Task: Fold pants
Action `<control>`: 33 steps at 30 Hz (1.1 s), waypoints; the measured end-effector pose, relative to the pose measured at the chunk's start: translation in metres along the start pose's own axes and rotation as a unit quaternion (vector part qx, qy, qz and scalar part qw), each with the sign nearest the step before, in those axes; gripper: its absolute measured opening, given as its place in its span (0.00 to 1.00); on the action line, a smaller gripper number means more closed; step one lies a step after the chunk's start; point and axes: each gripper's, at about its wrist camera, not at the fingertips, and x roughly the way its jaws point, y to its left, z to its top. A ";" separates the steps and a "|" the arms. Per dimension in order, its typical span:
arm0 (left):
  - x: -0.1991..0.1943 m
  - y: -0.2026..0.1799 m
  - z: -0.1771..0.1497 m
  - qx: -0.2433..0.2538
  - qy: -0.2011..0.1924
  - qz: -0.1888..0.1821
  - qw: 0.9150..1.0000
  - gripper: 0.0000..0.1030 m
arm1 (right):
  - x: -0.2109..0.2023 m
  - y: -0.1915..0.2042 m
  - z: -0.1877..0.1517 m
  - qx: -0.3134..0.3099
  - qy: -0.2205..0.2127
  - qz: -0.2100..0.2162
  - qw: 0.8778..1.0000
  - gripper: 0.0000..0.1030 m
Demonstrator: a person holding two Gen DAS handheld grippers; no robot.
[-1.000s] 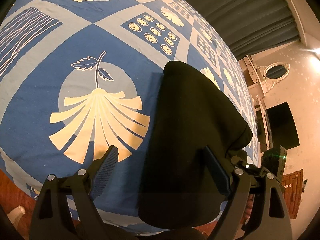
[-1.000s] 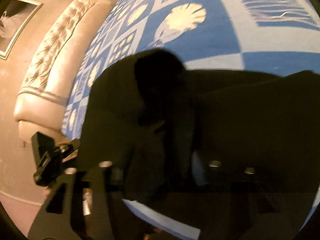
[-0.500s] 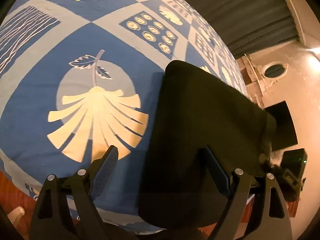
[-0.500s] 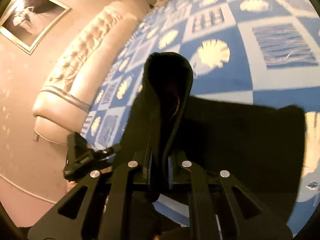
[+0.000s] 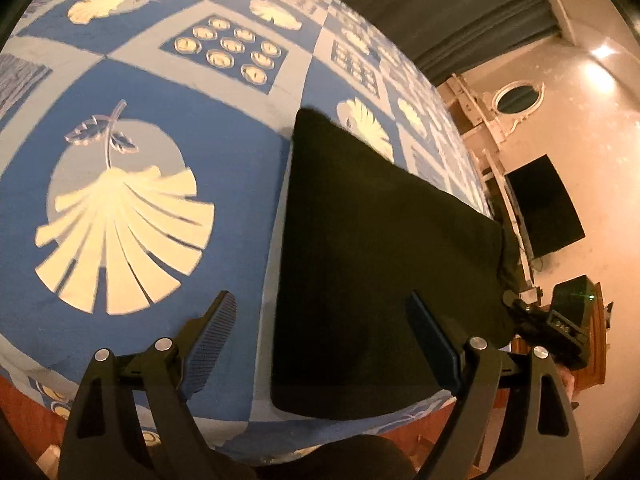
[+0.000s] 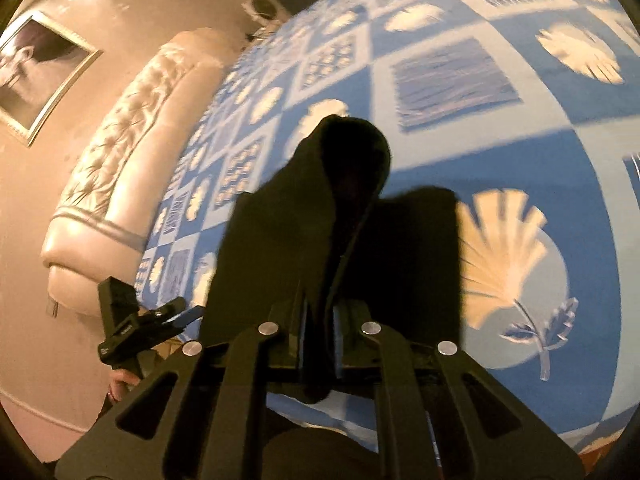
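I am clamping my right gripper [image 6: 320, 320] on 1 raised fold of the black pants [image 5: 372, 264], lying on the bedspread [image 5: 160, 128]. Left gripper [image 5: 320, 340] is gaping, empty. Fabric appears soft, limp; grip edges.

black pants [image 6: 340, 240] hiding right tool's pads, bedspread pattern [image 6: 452, 84] motion-blurred

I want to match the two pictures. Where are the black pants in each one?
Left wrist view: black pants lie centre-right on the bedspread.
Right wrist view: the pants sit mid-picture, an edge pinched in the right gripper.
Shared landmark: the big cream fan leaf beside the pants.
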 end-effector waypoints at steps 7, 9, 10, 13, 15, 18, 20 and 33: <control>0.011 0.010 -0.001 -0.028 0.021 0.016 0.999 0.83 | 0.017 -0.037 -0.008 0.039 0.012 -0.003 0.999 0.08; 0.012 0.013 -0.002 -0.035 0.027 0.014 0.999 0.83 | 0.019 -0.044 -0.009 0.046 0.013 0.002 0.999 0.08; 0.012 0.014 -0.002 -0.039 0.029 0.012 0.999 0.83 | 0.019 -0.046 -0.010 0.051 0.011 0.008 0.999 0.08; 0.009 0.016 -0.004 -0.046 0.029 0.010 0.998 0.83 | 0.014 -0.046 -0.012 0.050 0.003 0.017 0.999 0.07; 0.007 0.014 -0.006 -0.042 0.029 0.007 0.999 0.83 | 0.009 -0.046 -0.012 0.054 -0.002 0.028 0.998 0.07; 0.008 0.010 -0.007 -0.034 0.035 0.002 0.999 0.83 | 0.006 -0.049 -0.012 0.051 0.001 0.012 0.999 0.07; 0.009 0.010 -0.009 -0.030 0.044 0.001 0.999 0.83 | 0.010 -0.059 -0.014 0.068 0.007 0.021 0.997 0.09; 0.008 0.024 -0.011 -0.058 0.077 -0.016 0.995 0.83 | -0.004 -0.110 -0.046 0.177 0.031 0.076 0.981 0.76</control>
